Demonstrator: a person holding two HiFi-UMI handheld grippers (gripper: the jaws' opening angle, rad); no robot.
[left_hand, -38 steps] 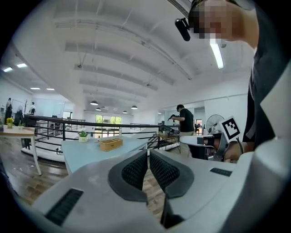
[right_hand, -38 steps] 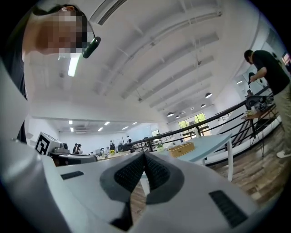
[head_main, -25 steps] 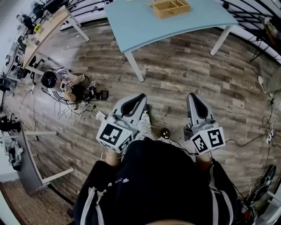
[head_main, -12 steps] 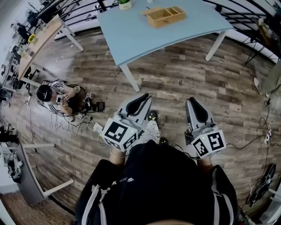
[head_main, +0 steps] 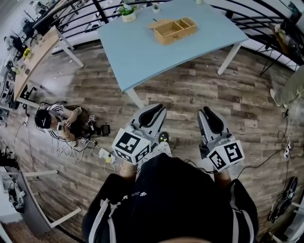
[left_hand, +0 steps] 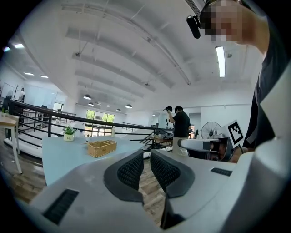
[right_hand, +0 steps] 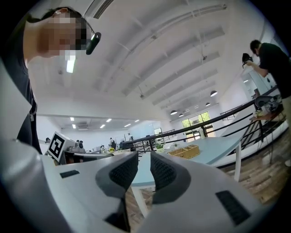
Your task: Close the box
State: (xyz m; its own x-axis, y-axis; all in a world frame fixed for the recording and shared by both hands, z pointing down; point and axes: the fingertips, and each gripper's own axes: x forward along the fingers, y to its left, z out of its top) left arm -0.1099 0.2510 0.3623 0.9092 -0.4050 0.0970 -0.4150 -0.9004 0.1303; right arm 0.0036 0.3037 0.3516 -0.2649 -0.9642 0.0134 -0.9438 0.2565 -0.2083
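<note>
A small wooden box (head_main: 175,29) with several compartments and its lid standing open sits on a light blue table (head_main: 142,52), far ahead of both grippers. It also shows in the left gripper view, box (left_hand: 102,147), and in the right gripper view, box (right_hand: 185,151). My left gripper (head_main: 154,108) and right gripper (head_main: 206,111) are held level in front of the person's body, over the wooden floor, short of the table's near edge. The left gripper (left_hand: 146,154) and the right gripper (right_hand: 144,157) are both shut, only a thin slit between the pads, nothing held.
A potted plant (head_main: 127,13) stands at the table's far corner. A table leg (head_main: 135,97) is just ahead of the left gripper. A person (head_main: 52,123) sits on the floor at left among cables. Black railings (head_main: 266,14) run behind the table. Another person (left_hand: 182,125) stands far off.
The table and box have come closer in the head view as both grippers moved forward toward them. The seated person has slid toward the left edge. Both grippers stayed shut.
</note>
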